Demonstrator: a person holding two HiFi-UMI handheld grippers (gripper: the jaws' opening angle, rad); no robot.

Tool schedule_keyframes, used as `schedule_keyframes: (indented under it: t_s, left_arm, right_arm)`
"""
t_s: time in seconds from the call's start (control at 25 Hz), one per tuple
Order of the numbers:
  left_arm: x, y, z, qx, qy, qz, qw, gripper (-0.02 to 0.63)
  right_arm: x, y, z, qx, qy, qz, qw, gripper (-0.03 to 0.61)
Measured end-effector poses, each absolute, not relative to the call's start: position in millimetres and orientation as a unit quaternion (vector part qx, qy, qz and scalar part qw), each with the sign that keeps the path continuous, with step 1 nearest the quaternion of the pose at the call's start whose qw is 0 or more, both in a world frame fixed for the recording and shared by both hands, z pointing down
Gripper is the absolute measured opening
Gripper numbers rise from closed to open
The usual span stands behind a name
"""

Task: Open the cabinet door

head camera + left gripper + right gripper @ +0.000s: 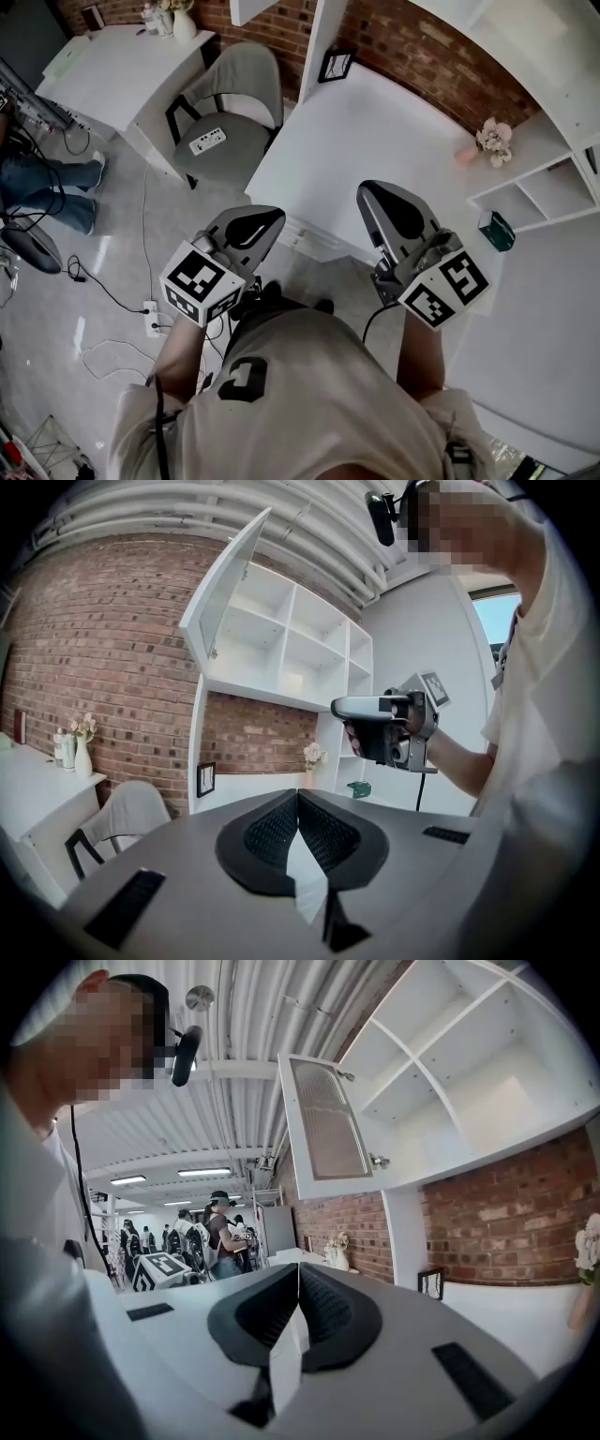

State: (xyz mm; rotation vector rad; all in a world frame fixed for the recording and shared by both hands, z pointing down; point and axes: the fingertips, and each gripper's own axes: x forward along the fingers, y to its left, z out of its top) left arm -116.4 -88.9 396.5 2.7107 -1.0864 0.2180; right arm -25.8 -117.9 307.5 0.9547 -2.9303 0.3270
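Note:
The white wall cabinet (300, 639) hangs over a brick wall, and its leftmost door (220, 583) stands swung outward, showing bare shelves. In the right gripper view the same door (323, 1124) juts toward me with its ribbed inner panel and hinges visible. My left gripper (297, 799) is shut with nothing between its jaws and is well short of the cabinet. My right gripper (298, 1269) is shut and empty as well. In the head view both grippers, left (277, 216) and right (367, 189), are held side by side in front of my chest, apart from the door.
A white desk (375, 131) runs under the cabinet, with a picture frame (335, 66), a flower vase (492, 141) and a green box (497, 230). A grey chair (225, 122) stands at the left. Cables and a power strip (150, 319) lie on the floor. People (220, 1232) stand far behind.

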Motion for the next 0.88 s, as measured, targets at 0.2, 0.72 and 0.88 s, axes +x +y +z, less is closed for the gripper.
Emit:
schedule_keyframes:
  t_s: [0.2, 0.72, 0.88]
  left_arm:
    - [-103, -93, 394, 0.918, -0.375, 0.083, 0.098, 0.017]
    - [-108, -110, 387, 0.9, -0.418, 0.083, 0.094, 0.017]
    - [-109, -115, 384, 0.897, -0.425, 0.083, 0.091, 0.017]
  right_arm:
    - [-14, -122, 313, 0.293, -0.949, 0.118, 0.01, 0.028]
    - [-1, -137, 315, 0.268, -0.955, 0.126, 0.01, 0.028]
    - [3, -139, 318, 0.265, -0.955, 0.135, 0.01, 0.028]
